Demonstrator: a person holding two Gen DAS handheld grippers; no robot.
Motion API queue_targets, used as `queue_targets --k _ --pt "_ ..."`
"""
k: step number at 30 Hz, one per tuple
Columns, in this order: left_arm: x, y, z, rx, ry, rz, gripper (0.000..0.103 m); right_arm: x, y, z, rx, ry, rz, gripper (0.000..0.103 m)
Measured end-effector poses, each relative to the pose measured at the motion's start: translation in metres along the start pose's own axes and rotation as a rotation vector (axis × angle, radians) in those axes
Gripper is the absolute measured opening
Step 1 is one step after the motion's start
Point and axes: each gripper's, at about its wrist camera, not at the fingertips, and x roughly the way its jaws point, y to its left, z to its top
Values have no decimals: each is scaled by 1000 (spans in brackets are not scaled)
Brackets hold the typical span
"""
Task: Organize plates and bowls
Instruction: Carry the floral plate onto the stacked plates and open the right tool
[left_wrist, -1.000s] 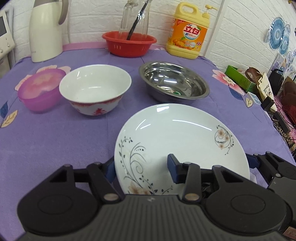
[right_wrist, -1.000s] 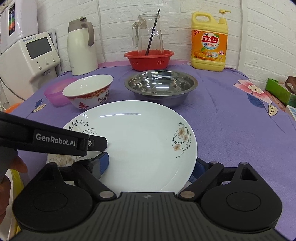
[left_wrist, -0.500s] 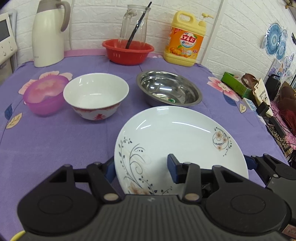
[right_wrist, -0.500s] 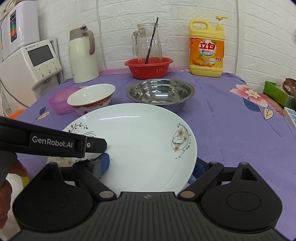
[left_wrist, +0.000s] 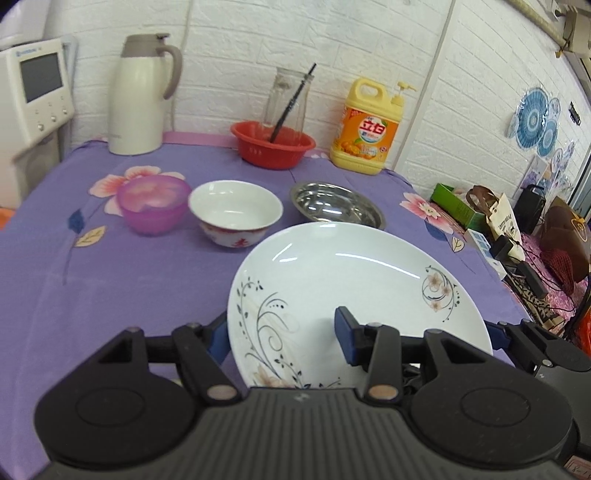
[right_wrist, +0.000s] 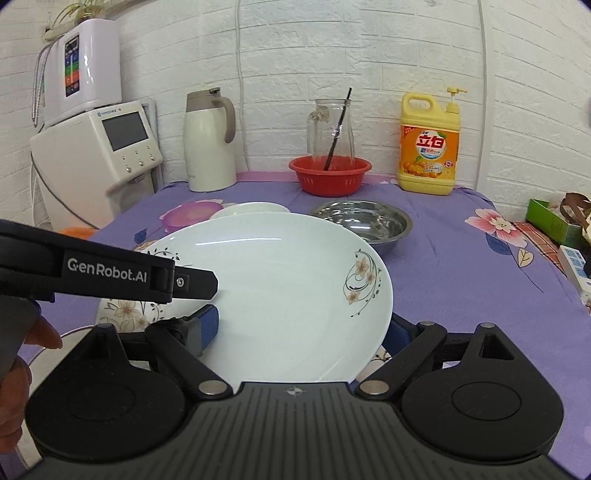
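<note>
Home kitchen — detergent bottle (right_wrist: 430, 144), thermos jug (right_wrist: 208, 142).

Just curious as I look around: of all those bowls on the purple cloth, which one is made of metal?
The shiny steel bowl, in front of the red basin. The white bowl beside it is china and the purple bowl is translucent.

wrist cams: forward-down, close | shared: plate (left_wrist: 354, 280) (both sides)
</note>
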Motion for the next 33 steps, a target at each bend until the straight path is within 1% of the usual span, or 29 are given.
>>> queue_targets --k 3,9,13,16,18,20,21,23,24,26,28,31,33 --pt "-23 15 -13 -21 -17 30 43 -9 22 -5 -20 -2 29 103" --pt "-62 53 -42 -65 -30 101 43 -18 66 -15 -53 10 117 103" --pt "-83 70 -63 -76 -38 147 43 -20 90 -27 -69 39 159 103" --pt "-90 77 -76 -74 -35 169 44 -20 101 -36 -81 72 176 103" --pt "-89 81 -84 -78 -26 170 44 -19 105 -42 -85 87 180 103" --pt "-87 86 -89 -96 -13 153 44 -19 107 -45 -97 92 171 103" --pt "-88 87 -91 -90 -29 152 45 -17 107 -46 -100 100 169 103" --pt "-88 88 -95 -88 -33 155 46 -15 107 -48 -95 117 180 103" --pt "-88 89 -96 -90 -36 152 48 -15 108 -49 -93 126 186 103" --pt "-85 95 -98 -118 -20 150 49 -13 110 -52 -99 136 197 103" --pt "-86 99 -100 -117 -41 140 51 -15 109 -53 -92 122 195 103" --pt "-92 98 -96 -107 -81 159 56 -20 101 -51 -50 103 206 103" --pt "-97 98 -90 -107 -111 159 60 -23 97 -49 -21 85 199 103"
